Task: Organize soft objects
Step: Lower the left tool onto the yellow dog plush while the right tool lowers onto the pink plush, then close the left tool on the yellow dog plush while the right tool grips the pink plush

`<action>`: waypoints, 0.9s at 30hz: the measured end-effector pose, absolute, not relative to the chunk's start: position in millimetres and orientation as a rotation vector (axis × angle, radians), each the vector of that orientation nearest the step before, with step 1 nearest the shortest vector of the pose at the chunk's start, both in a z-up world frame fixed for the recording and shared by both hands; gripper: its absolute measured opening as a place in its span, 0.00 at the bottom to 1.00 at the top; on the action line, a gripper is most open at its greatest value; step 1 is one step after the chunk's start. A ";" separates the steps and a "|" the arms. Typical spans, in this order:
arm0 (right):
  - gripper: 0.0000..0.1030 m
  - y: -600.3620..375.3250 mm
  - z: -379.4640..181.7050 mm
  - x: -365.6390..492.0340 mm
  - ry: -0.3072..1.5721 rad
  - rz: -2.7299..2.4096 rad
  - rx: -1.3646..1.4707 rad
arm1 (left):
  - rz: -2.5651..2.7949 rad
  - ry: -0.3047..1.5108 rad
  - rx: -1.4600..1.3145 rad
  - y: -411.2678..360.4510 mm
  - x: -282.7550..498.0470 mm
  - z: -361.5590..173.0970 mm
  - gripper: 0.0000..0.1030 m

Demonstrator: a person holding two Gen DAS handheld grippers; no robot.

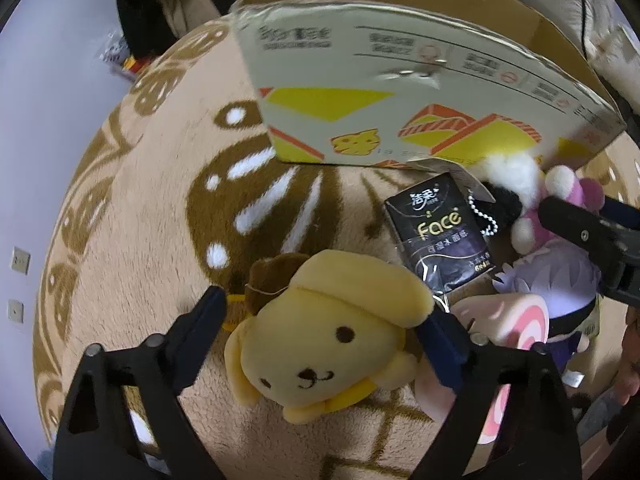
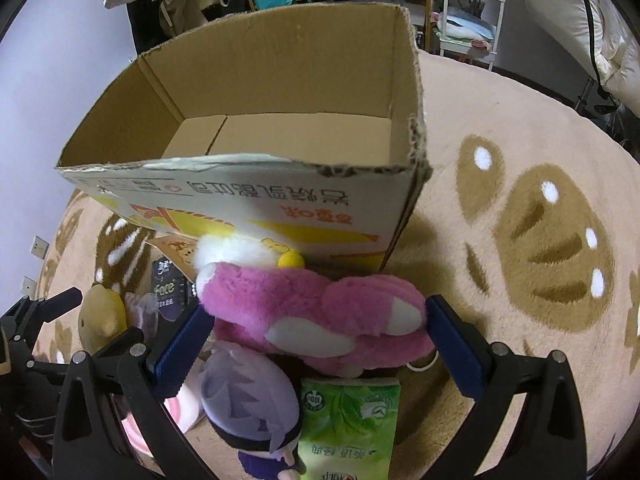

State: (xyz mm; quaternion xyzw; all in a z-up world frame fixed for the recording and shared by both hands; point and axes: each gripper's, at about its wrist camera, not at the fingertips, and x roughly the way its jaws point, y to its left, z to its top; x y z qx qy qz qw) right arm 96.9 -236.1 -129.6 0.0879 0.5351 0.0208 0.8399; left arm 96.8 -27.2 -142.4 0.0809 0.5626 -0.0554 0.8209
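Observation:
A yellow dog plush (image 1: 320, 332) lies on the tan rug between the fingers of my open left gripper (image 1: 324, 320), which does not press it. It shows small in the right wrist view (image 2: 102, 312). My open right gripper (image 2: 316, 332) straddles a pink plush (image 2: 316, 312) without squeezing it. The pink plush shows at the right in the left wrist view (image 1: 560, 208). An open cardboard box (image 2: 240, 208) stands just behind the toys, empty inside; its printed wall fills the top of the left wrist view (image 1: 400, 92).
A black tissue pack (image 1: 444, 236), a purple-haired doll (image 2: 248, 404), a green tissue pack (image 2: 348, 428), a pink swirl cushion (image 1: 516, 320) and a white plush (image 2: 232, 252) lie around. Shelves and a rack (image 2: 472, 8) stand behind the rug (image 2: 540, 240).

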 end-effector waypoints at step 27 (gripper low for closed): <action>0.93 -246.9 -131.9 87.5 1.134 0.043 0.205 | -0.064 1.105 0.044 -9.9 83.4 -114.2 0.56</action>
